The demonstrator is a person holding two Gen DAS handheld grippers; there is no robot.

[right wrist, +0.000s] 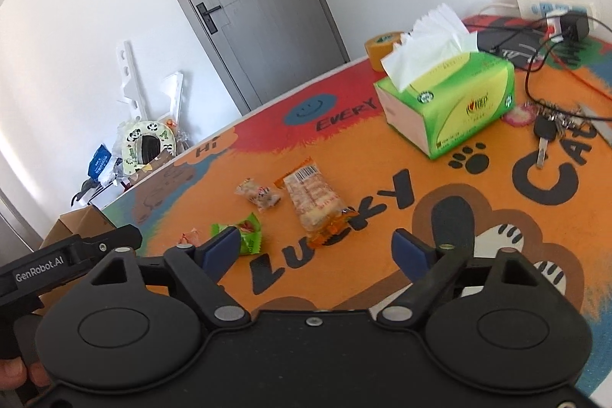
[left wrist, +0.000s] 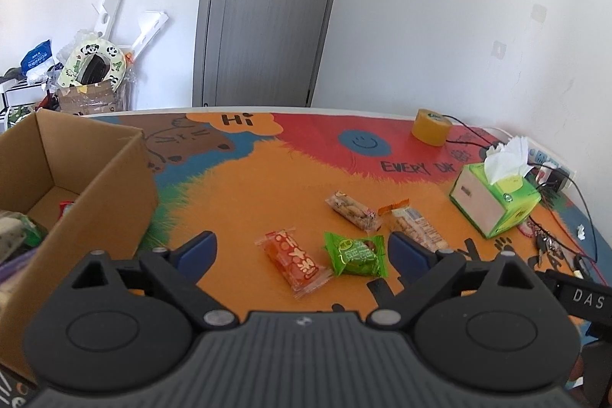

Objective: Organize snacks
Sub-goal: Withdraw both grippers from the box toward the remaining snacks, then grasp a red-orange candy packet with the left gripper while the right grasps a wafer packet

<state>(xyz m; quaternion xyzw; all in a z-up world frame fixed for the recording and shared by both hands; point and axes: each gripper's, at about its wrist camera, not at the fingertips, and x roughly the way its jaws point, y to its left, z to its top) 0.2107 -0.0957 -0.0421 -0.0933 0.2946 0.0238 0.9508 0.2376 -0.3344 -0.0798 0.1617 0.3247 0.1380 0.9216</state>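
Left gripper (left wrist: 302,249), jaws apart and empty like my right gripper's (right wrist: 319,249), sits nearest the orange snack packet (left wrist: 293,262), lying lengthwise just ahead between its fingers.

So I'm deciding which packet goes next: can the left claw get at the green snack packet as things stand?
Probably yes. The left claw is open and the green snack packet lies flat on the mat just ahead, between its fingers. Nothing covers it; only the orange packet lies close beside it.
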